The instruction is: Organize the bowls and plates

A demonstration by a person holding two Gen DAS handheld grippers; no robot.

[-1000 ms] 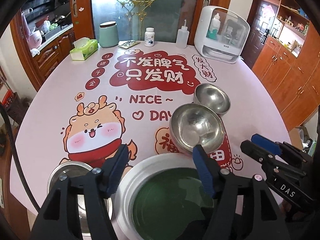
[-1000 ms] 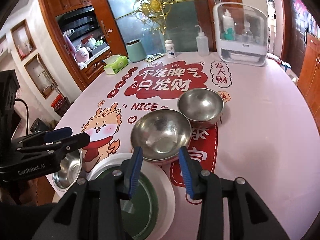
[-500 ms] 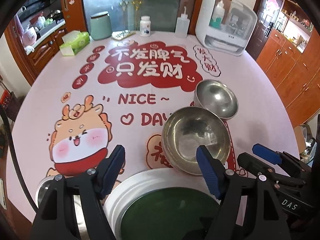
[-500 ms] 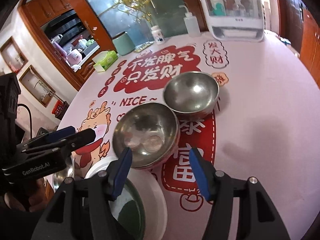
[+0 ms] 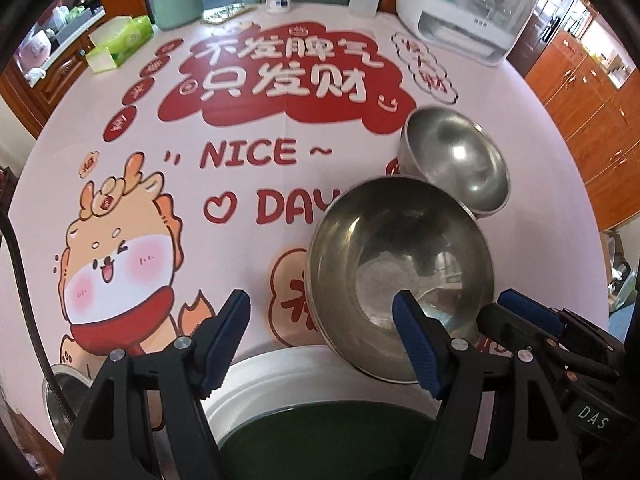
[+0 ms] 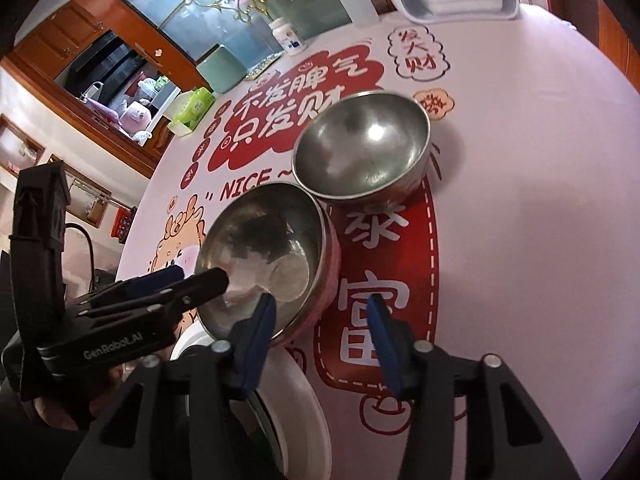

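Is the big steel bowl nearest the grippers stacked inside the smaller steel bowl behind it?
No, the big steel bowl sits on the pink printed tablecloth in front of the smaller steel bowl, not inside it.

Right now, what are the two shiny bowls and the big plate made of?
The near bowl and the far bowl look like stainless steel: silvery, with blurry mirror reflections. The plate looks like glazed ceramic, white rim, dark green middle, though it could be plastic.
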